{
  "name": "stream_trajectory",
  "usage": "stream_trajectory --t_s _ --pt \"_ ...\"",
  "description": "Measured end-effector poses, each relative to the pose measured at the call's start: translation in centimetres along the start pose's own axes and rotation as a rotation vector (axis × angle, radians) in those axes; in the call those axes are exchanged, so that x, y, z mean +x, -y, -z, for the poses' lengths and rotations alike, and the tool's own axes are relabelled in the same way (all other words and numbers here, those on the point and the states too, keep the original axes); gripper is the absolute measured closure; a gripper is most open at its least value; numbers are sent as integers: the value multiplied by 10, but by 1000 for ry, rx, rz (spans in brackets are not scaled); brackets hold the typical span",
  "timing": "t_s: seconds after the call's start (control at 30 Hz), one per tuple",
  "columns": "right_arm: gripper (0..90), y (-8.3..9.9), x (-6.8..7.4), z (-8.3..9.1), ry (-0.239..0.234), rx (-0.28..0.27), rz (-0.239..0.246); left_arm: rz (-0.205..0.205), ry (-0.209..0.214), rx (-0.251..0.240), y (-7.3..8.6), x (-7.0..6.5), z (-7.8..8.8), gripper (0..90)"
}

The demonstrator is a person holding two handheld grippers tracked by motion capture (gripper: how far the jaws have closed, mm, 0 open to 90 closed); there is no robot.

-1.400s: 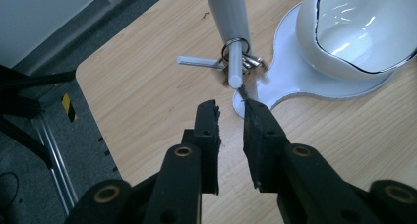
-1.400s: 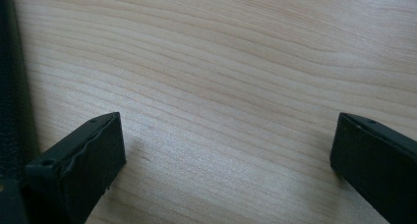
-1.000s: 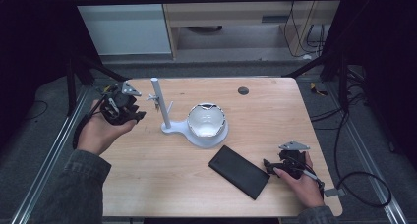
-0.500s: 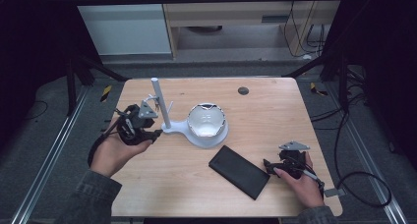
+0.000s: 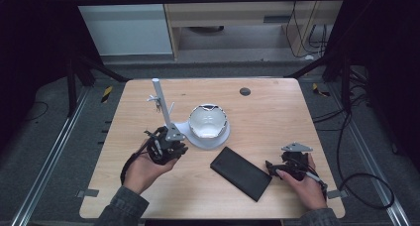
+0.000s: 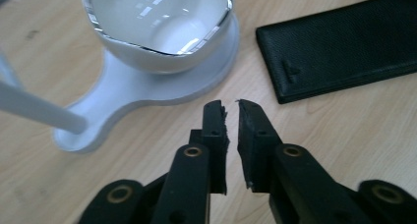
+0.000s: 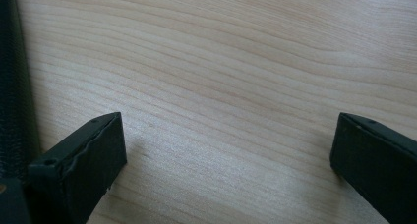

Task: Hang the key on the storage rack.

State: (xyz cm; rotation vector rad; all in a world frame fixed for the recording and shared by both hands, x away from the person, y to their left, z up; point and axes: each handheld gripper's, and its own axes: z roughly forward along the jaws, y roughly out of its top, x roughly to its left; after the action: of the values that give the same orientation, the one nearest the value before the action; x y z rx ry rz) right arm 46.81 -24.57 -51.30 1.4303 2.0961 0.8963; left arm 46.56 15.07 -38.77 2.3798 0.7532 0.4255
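Two tongs empty: left tongs (image 6: pixel 232 106) nearly closed beside the bowl (image 5: pixel 208 121), likely fragile and slick, best gripped at its rim; right tongs (image 7: pixel 226 150) wide over the worktop (image 5: pixel 277 112).

Grey carpet floor (image 5: pixel 49 122); wooden cabinet (image 5: pixel 237 18) behind; cables (image 5: pixel 356 137) right.

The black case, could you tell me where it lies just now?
In the high view the black case lies flat at the table's near middle, between the white bowl and the right gripper.
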Motion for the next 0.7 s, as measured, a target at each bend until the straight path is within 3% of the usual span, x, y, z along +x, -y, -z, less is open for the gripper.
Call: stream_trajectory --t_s 0.23,0.47,0.7 --pt "51 -1 -1 1 -7 1 2 3 51 4 9 -16 -27 900" --pt "55 -6 2 10 2 -51 25 2 70 8 15 -25 -40 900" --pt "56 -6 5 12 3 -48 35 -12 76 15 16 -31 -47 895"
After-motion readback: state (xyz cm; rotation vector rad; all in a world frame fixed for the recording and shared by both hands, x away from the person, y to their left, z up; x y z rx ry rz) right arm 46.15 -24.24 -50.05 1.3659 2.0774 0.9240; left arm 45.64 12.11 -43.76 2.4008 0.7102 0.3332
